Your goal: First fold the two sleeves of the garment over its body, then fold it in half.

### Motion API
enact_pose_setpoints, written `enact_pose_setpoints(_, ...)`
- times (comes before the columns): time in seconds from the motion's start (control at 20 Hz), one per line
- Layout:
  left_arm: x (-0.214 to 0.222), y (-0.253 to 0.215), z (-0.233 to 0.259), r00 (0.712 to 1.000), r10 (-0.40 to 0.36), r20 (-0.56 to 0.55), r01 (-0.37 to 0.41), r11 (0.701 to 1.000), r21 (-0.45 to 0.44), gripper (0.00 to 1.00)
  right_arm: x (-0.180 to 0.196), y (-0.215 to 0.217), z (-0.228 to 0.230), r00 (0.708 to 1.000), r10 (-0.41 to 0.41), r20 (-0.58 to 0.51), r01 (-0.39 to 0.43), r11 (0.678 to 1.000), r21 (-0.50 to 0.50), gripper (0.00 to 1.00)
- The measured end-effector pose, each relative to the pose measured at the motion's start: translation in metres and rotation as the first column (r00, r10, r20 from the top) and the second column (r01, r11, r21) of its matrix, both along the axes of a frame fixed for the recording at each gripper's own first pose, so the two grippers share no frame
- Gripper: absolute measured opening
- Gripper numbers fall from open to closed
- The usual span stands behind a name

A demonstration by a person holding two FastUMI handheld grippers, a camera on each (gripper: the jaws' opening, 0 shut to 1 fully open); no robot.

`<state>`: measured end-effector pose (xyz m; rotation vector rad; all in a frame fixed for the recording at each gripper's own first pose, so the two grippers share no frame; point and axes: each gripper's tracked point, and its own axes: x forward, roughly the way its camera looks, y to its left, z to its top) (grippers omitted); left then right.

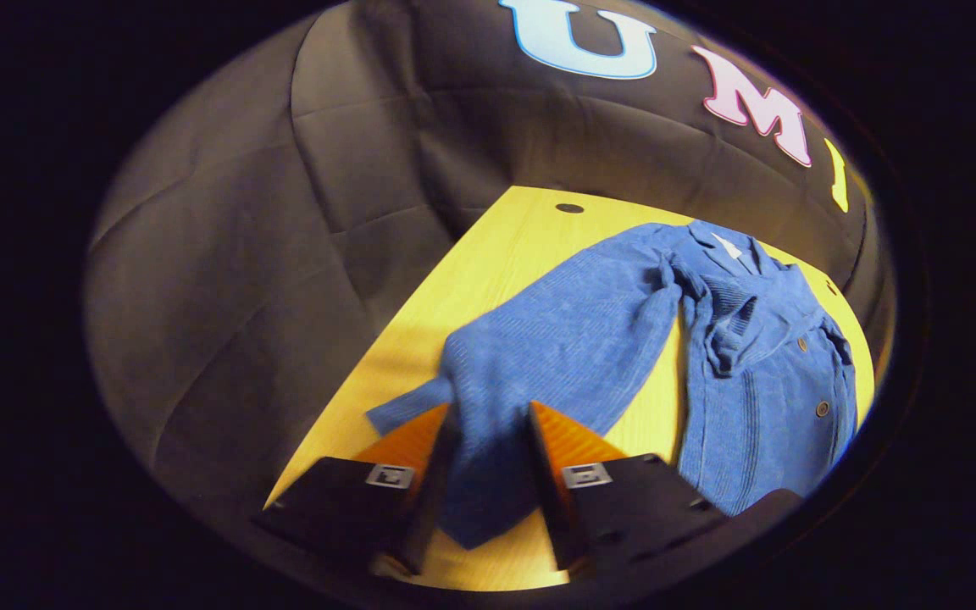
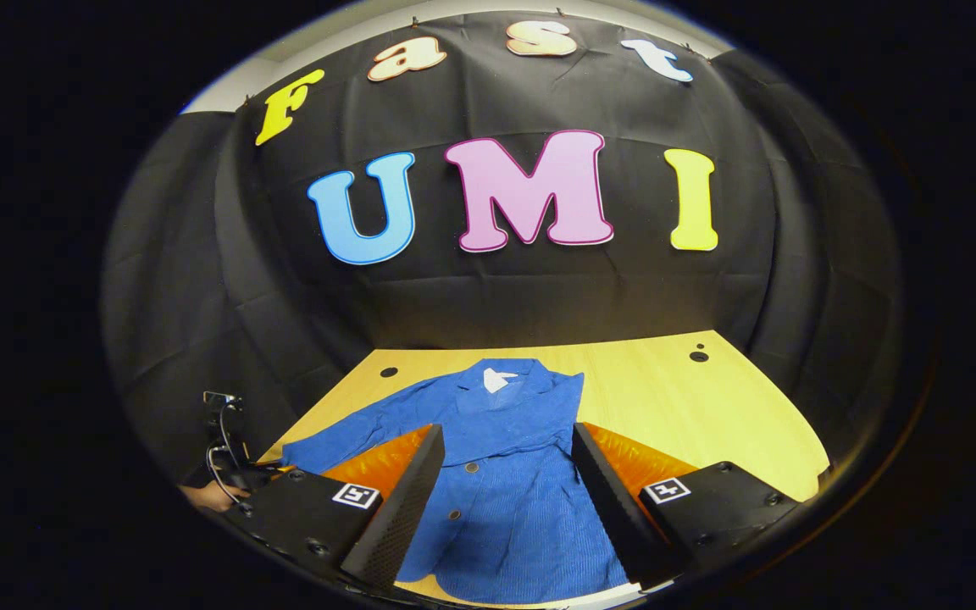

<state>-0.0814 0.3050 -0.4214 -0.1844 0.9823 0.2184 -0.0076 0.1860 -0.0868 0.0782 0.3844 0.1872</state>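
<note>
Here the left gripper (image 1: 488,457) has its fingers spread around a sleeve (image 1: 539,356) of the blue jacket (image 2: 496,474), apparently poised to pinch it for folding inward. The right gripper (image 2: 505,500) hangs open above the jacket's buttoned body, which lies flat on the yellow table (image 2: 708,407)

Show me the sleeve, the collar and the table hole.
sleeve (image 1: 556,347), left gripper view, mid-length of the sleeve.
collar (image 2: 509,379), right gripper view, at the neck opening.
table hole (image 2: 699,357), right gripper view, the larger dark hole near the far right corner.
</note>
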Motion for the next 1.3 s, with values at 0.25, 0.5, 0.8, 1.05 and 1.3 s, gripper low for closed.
enact_pose_setpoints(0.25,0.004,-0.003,0.002,0.999,0.015,0.035,-0.013,0.997,-0.073,0.0,-0.009,0.004,-0.009,0.999,0.025,-0.023,-0.025,1.0,-0.007,0.96)
enact_pose_setpoints(0.5,0.016,0.003,0.029,0.99,0.123,0.066,-0.112,0.982,-0.152,0.0,-0.003,-0.002,-0.015,0.999,0.043,-0.031,-0.043,0.999,0.015,0.96)
enact_pose_setpoints(0.8,0.054,-0.014,0.092,0.981,0.103,0.167,-0.081,0.987,-0.137,0.0,0.011,-0.017,-0.027,0.996,0.076,-0.042,-0.075,0.996,0.044,0.96)
enact_pose_setpoints(1.05,0.095,-0.054,0.138,0.965,0.023,0.262,0.01,0.992,-0.124,0.0,0.02,-0.045,-0.041,0.995,0.067,-0.071,-0.064,0.996,0.056,0.96)
enact_pose_setpoints(1.3,0.126,-0.088,0.166,0.95,-0.06,0.306,0.094,0.991,-0.095,0.0,0.025,-0.076,-0.043,0.996,0.023,-0.081,-0.017,0.997,0.072,0.97)
